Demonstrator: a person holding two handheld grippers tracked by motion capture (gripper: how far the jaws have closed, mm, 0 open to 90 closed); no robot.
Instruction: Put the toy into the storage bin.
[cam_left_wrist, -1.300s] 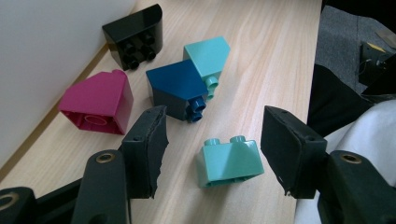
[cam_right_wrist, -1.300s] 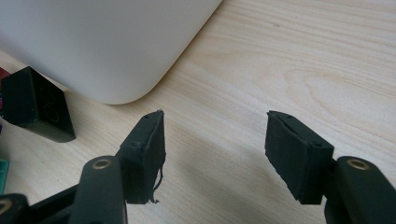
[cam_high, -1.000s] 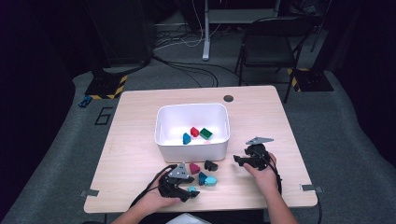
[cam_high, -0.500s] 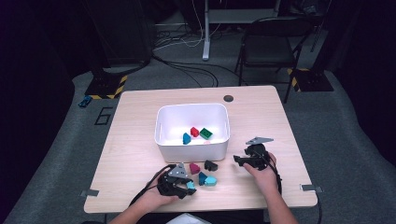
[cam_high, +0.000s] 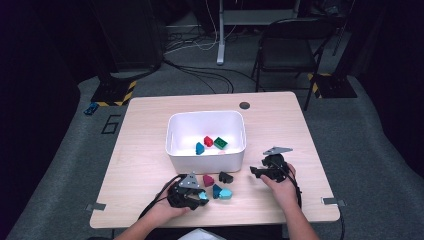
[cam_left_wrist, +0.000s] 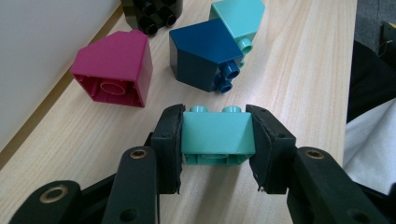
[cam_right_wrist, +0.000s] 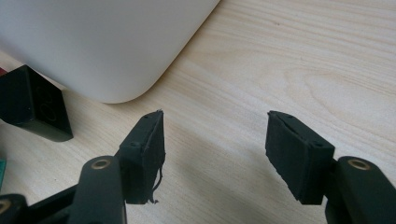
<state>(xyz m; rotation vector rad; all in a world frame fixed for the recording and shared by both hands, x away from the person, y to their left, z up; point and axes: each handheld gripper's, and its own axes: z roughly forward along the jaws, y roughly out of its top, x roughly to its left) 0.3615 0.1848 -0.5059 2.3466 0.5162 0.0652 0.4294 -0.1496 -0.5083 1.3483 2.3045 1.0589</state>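
teal brick (cam_left_wrist: 218, 138) clamped between just-closed left gripper (cam_left_wrist: 215, 144) pads on wooden table (cam_left_wrist: 299, 70); right gripper (cam_right_wrist: 215, 154) gaping, empty.

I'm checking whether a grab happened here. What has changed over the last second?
The left gripper has just been closing its jaws, and its pads now press both sides of the light teal block on the table. The right gripper stayed open and in place beside the white bin. The pink block, dark blue block and black block lie as before.
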